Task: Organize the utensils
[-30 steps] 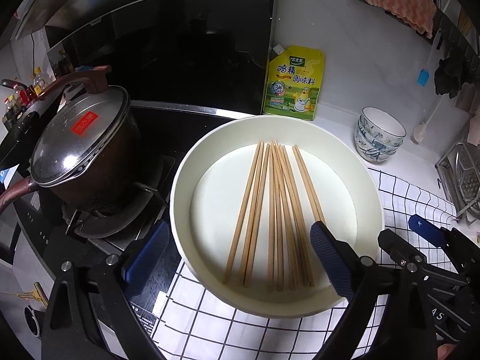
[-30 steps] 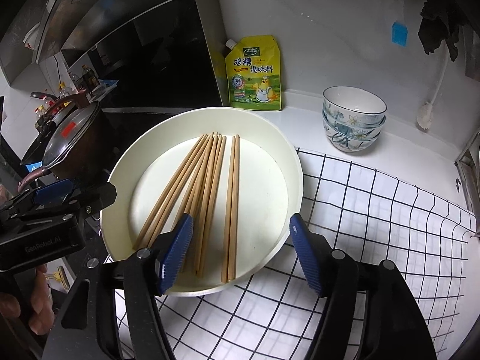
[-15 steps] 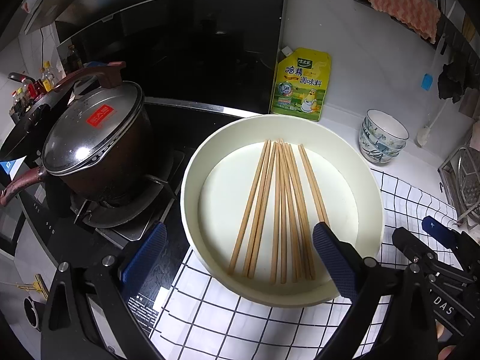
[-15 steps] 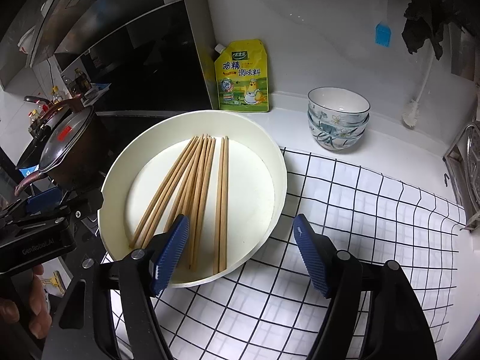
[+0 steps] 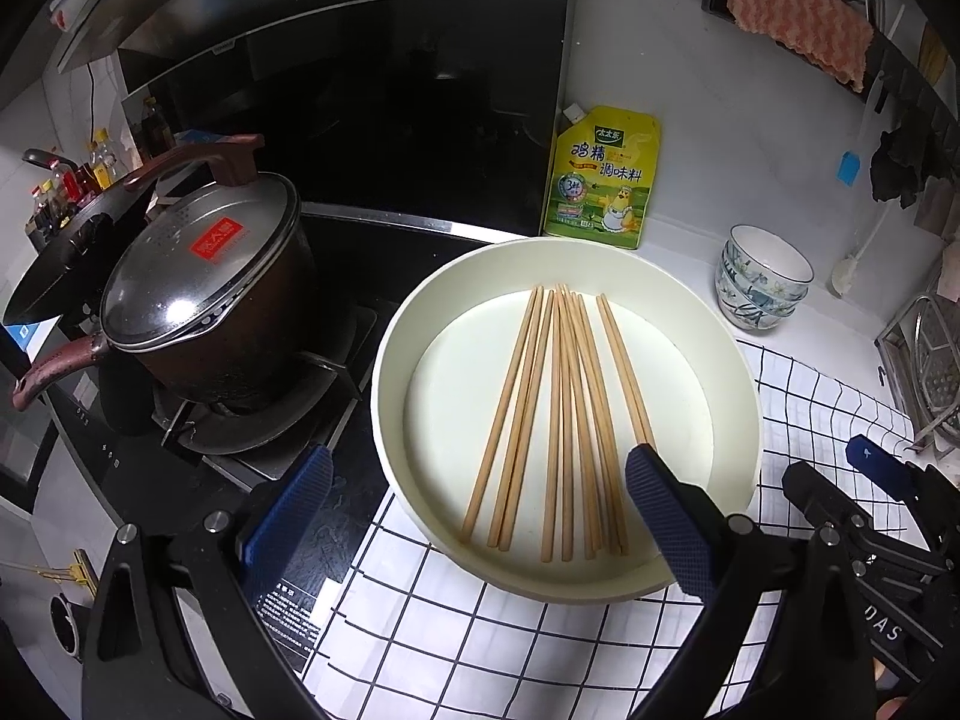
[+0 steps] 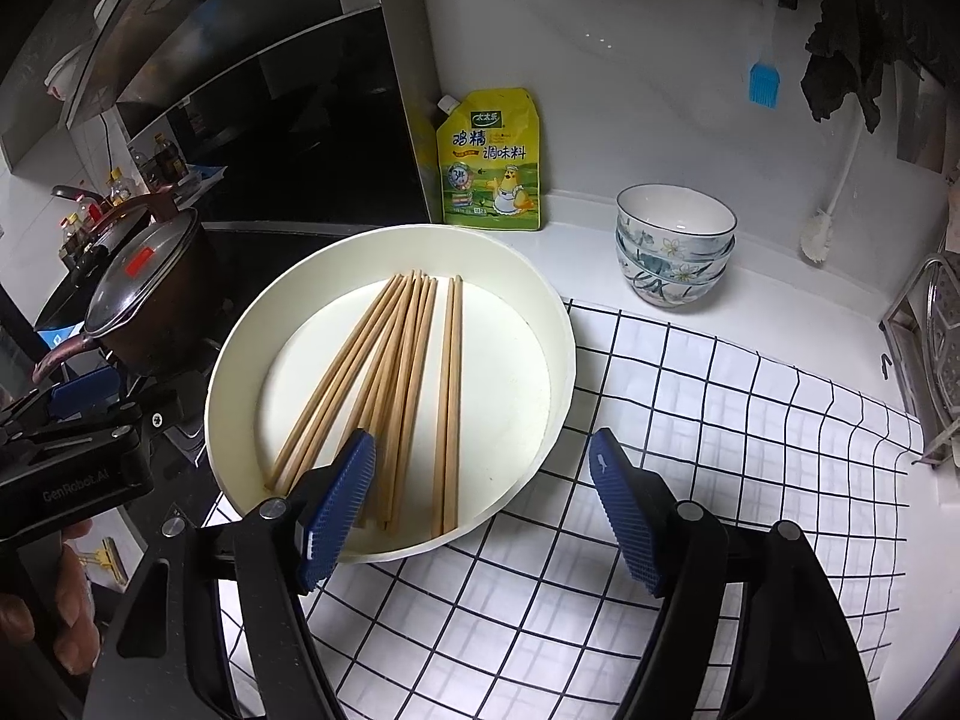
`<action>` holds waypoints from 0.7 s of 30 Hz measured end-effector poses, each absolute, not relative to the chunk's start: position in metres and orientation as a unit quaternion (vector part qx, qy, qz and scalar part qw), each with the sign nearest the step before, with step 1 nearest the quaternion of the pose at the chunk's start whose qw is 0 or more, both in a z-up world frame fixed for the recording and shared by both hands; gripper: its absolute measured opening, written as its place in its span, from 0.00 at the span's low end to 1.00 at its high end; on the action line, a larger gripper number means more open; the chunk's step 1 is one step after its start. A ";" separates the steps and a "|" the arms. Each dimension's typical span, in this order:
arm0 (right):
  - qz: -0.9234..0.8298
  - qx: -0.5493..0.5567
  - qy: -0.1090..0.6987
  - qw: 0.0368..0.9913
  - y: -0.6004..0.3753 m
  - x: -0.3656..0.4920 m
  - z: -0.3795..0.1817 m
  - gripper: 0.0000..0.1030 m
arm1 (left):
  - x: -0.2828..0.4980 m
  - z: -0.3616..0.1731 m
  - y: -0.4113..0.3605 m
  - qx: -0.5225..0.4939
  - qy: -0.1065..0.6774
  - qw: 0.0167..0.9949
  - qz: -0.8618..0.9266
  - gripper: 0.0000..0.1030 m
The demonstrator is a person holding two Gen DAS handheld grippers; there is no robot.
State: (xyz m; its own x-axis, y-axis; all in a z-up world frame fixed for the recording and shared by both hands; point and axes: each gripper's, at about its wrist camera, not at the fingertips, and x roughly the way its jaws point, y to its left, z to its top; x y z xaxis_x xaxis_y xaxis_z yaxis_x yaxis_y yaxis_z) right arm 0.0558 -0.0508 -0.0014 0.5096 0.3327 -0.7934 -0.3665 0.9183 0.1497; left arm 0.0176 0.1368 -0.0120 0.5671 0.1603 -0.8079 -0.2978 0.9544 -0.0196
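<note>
Several wooden chopsticks (image 5: 564,414) lie fanned out in a round cream tray (image 5: 735,372) on a checked cloth. In the right wrist view the chopsticks (image 6: 396,384) lie in the same tray (image 6: 558,324). My left gripper (image 5: 480,519) is open and empty, held above the tray's near rim. My right gripper (image 6: 483,510) is open and empty, also above the tray's near rim. The right gripper's body shows in the left wrist view (image 5: 864,510); the left gripper's body shows in the right wrist view (image 6: 78,444).
A lidded dark pot (image 5: 204,294) sits on the stove at left. A yellow seasoning pouch (image 5: 603,180) leans on the back wall. Stacked patterned bowls (image 6: 675,243) stand at the right. A wire rack (image 6: 936,348) is at the far right. The checked cloth (image 6: 690,450) covers the counter.
Both grippers have drawn back and risen a little from the tray, so it looks smaller and farther. The chopsticks have not moved. Both grippers stay open.
</note>
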 end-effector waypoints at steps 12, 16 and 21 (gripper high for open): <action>0.203 -0.029 0.445 0.872 -0.049 0.049 0.004 0.69 | 0.015 -0.007 0.134 -0.078 0.444 0.883 0.131 0.94; 0.204 -0.035 0.442 0.873 -0.048 0.048 0.006 0.69 | 0.014 -0.005 0.132 -0.075 0.442 0.883 0.136 0.94; 0.206 -0.037 0.439 0.874 -0.047 0.048 0.008 0.69 | 0.015 -0.005 0.132 -0.075 0.444 0.882 0.136 0.94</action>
